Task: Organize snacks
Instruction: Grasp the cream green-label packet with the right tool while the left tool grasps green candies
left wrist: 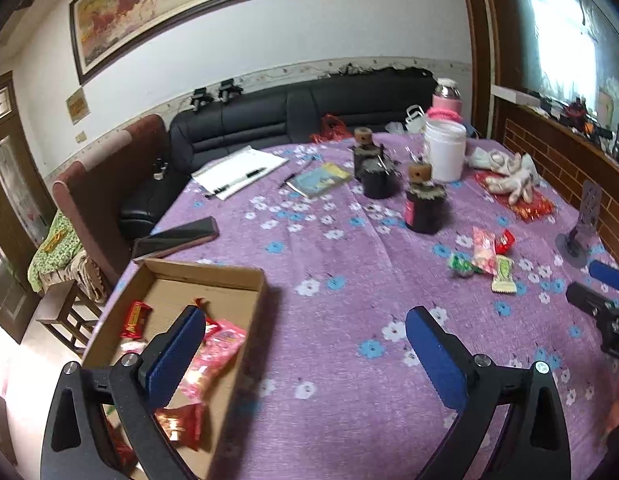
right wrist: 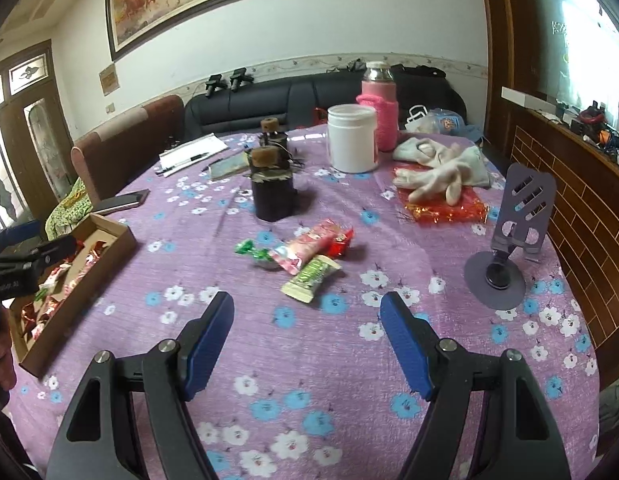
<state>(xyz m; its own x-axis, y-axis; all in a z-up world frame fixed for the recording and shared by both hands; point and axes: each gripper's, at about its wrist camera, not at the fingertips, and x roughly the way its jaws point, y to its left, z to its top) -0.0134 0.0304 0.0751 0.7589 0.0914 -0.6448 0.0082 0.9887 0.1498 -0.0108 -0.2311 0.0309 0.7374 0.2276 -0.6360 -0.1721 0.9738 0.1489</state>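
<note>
Presently, the left gripper point(left wrist: 305, 332) has its jaws spread wide and empty, its left finger above the cardboard box point(left wrist: 245, 280) at the table's left edge. The box holds several wrapped snacks, among them a pink packet point(left wrist: 217, 344) and a red packet point(left wrist: 135, 318). The right gripper point(right wrist: 307, 314) is likewise spread wide and holds nothing, poised over the purple floral tablecloth point(right wrist: 349, 400). Just ahead of it lies a loose cluster of snacks point(right wrist: 305, 256): green, pink and red wrappers touching one another. A phone stand point(right wrist: 509, 248) sits to their right.
</note>
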